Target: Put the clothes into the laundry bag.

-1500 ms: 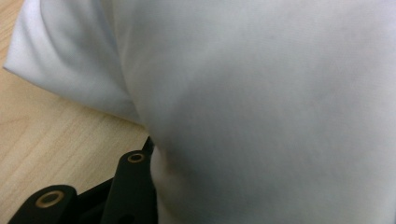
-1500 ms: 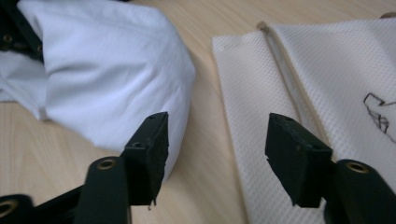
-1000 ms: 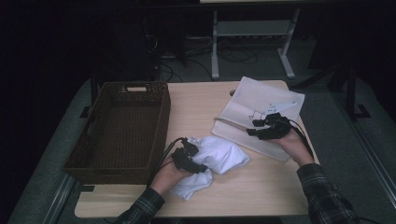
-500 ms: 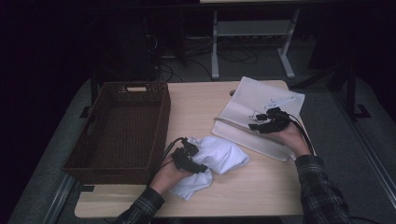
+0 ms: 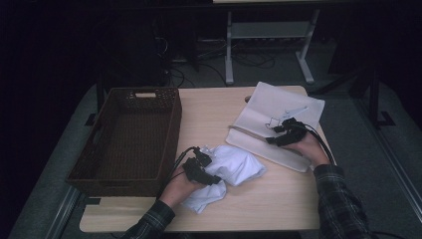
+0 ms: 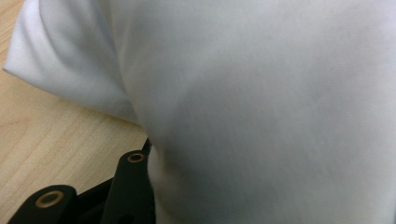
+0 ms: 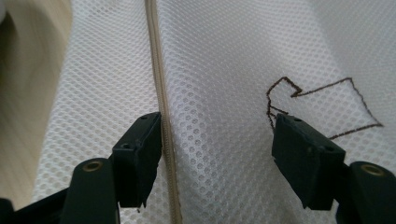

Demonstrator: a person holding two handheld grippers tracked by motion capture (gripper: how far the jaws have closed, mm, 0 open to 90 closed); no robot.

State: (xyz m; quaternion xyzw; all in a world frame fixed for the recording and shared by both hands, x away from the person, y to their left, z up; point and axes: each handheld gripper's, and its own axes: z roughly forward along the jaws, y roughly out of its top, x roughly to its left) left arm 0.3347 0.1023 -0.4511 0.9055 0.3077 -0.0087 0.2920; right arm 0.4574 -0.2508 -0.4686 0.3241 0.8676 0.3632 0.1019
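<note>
The right gripper [image 5: 278, 133] sits low over the flat white mesh laundry bag [image 5: 283, 107] at the table's [image 5: 219, 112] right far side, its jaws spread and just now opening wider, with only mesh between them. In the right gripper view the bag's beige zipper [image 7: 161, 93] runs lengthwise away from the camera, touching the left jaw's inner edge, so the zip lies along the gripper's reach, not across it. The left gripper [image 5: 201, 169] pinches a fold of the crumpled white soft cloth garment [image 5: 234, 167] near the front edge, well apart from the bag. A dark woven wicker basket [image 5: 124, 172] stands at the left.
</note>
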